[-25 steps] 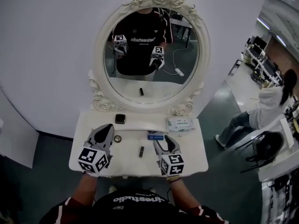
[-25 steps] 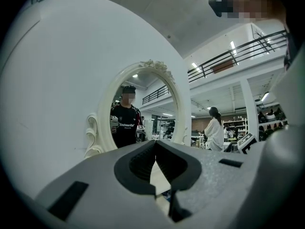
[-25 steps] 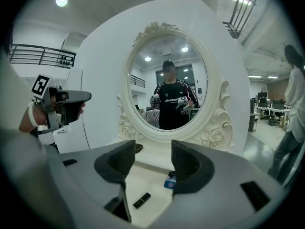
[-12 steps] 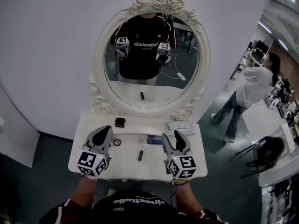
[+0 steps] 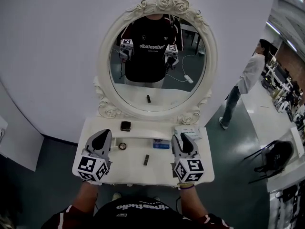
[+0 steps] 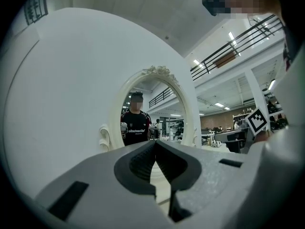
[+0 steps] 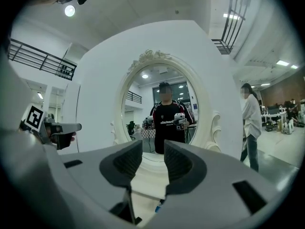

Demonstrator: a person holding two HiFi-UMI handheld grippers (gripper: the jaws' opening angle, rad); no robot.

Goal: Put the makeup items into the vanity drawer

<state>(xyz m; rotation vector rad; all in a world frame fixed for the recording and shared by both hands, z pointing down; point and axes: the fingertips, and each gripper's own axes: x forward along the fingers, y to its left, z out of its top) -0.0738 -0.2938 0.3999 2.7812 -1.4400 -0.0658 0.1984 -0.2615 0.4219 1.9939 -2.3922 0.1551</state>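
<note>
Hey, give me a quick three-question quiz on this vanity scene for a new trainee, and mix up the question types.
1. True or false: the left gripper holds the lipstick.
2. Where on the tabletop is the wipes packet? A) front left B) back right C) centre
3. Fill in: the dark compact sits at the foot of the ___.

Key
1. False: its jaws are shut on nothing, and the lipstick lies on the tabletop.
2. B
3. mirror
</note>
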